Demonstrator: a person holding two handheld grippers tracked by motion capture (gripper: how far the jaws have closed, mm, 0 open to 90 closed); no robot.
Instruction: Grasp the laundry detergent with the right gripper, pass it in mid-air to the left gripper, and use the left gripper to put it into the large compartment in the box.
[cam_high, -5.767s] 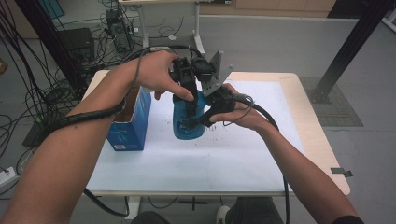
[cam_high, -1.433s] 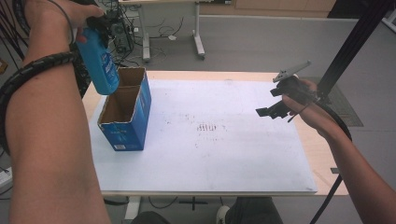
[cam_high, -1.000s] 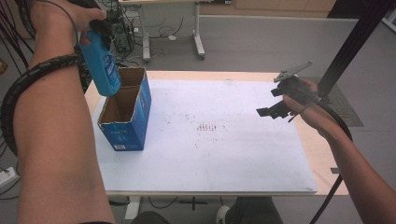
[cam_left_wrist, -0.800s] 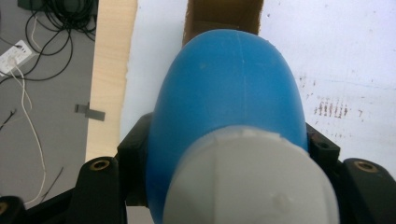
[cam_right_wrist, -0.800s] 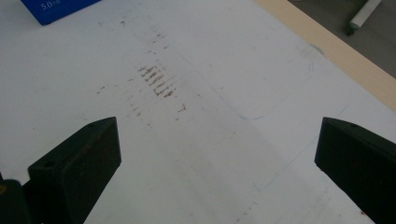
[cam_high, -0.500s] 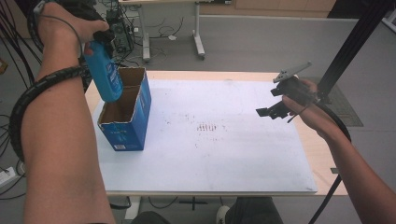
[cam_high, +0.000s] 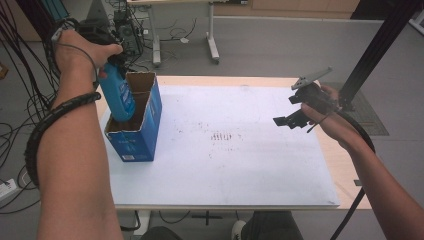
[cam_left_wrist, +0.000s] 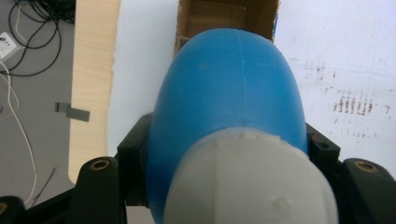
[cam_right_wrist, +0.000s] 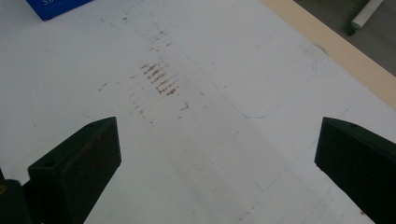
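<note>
A blue bottle (cam_high: 118, 98) with a pale grey cap hangs bottom-down, its lower end inside the open top of a blue cardboard box (cam_high: 143, 134) at the table's left. My left gripper (cam_high: 106, 54) is shut on the bottle's upper part. In the left gripper view the bottle (cam_left_wrist: 229, 93) bulges between the jaws of my left gripper (cam_left_wrist: 229, 154), with the box's brown inside (cam_left_wrist: 224, 16) beyond it. My right gripper (cam_high: 294, 114) hovers over the table's right side, open and holding nothing. In the right gripper view, my right gripper (cam_right_wrist: 217, 163) shows wide-apart jaws above the sheet.
A white sheet (cam_high: 240, 165) covers the wooden table, with brown smudges (cam_high: 220, 136) at its middle. A corner of the blue box (cam_right_wrist: 56, 7) appears far off in the right gripper view. Cables and desk legs (cam_high: 212, 45) lie on the floor beyond the table.
My left gripper has brought the bottle down and to the right from above the table's corner, so its bottom now sits in the box's opening. The right gripper has stayed put.
</note>
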